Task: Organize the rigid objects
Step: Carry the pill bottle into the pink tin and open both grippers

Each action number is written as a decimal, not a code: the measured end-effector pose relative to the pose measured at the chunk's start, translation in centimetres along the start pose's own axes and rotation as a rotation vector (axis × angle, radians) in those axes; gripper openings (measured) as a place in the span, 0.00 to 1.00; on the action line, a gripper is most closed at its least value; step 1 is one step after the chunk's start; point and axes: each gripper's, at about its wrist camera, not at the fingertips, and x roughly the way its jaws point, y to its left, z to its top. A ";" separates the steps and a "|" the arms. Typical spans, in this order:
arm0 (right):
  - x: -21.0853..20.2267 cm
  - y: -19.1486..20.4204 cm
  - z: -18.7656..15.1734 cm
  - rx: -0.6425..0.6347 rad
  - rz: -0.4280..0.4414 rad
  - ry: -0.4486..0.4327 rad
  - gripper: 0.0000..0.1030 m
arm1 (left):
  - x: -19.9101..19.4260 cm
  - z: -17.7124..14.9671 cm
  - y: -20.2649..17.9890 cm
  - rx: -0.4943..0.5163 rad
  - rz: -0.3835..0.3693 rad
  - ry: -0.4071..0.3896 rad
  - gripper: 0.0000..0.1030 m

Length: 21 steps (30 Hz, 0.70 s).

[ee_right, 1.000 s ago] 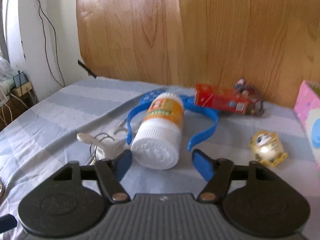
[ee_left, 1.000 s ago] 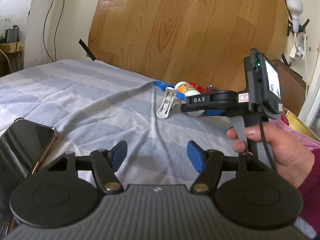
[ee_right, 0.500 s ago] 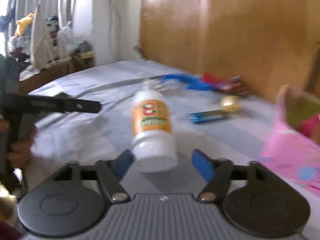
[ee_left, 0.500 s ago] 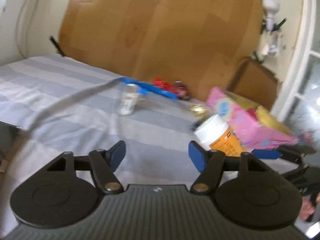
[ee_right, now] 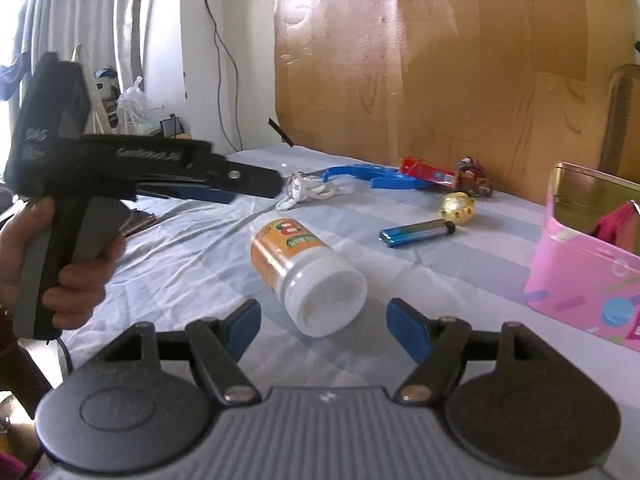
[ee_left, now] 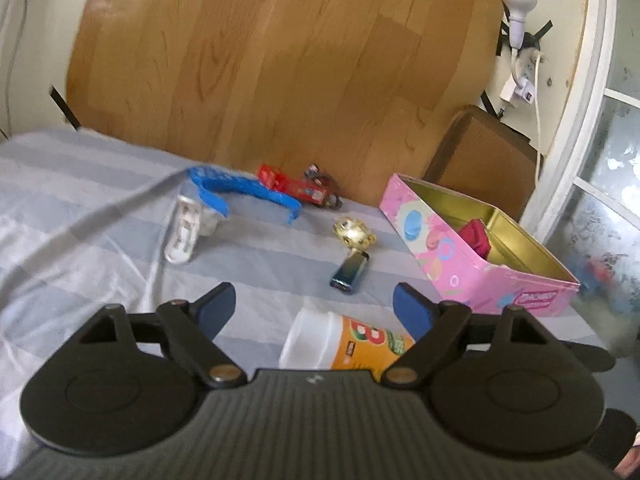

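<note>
An orange-labelled bottle with a white cap (ee_right: pixel 306 270) lies on its side on the striped bedsheet, just ahead of my open, empty right gripper (ee_right: pixel 324 322). It also shows in the left wrist view (ee_left: pixel 348 340), close below my open, empty left gripper (ee_left: pixel 314 308). A pink tin box (ee_left: pixel 460 256) stands open at the right with a red item inside. A blue lighter (ee_left: pixel 349 273), a gold toy (ee_left: pixel 354 233), a blue headband (ee_left: pixel 244 192), a red box (ee_left: pixel 290 186) and a white clip (ee_left: pixel 184 232) lie farther back.
A wooden board (ee_left: pixel 280 60) leans behind the bed. The pink tin also shows in the right wrist view (ee_right: pixel 592 276). In that view the left gripper's body (ee_right: pixel 120 164) is held in a hand at the left, above a phone (ee_right: pixel 138 222).
The bottle was carried from beside the headband toward the near side and now lies on the sheet, free of the right gripper. The left gripper swung to the right toward the pink tin.
</note>
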 end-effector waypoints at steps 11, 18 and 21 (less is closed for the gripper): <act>2.6 0.6 1.1 -0.084 0.000 0.032 0.57 | 2.0 0.3 -0.5 -0.084 -0.124 0.063 0.62; -3.2 -5.6 2.7 -0.041 -0.156 -0.083 0.57 | 6.9 5.5 -10.4 0.088 -0.243 0.031 0.62; -5.3 -10.1 2.6 0.003 -0.223 -0.079 0.57 | 11.0 6.2 -14.5 0.137 -0.282 0.068 0.62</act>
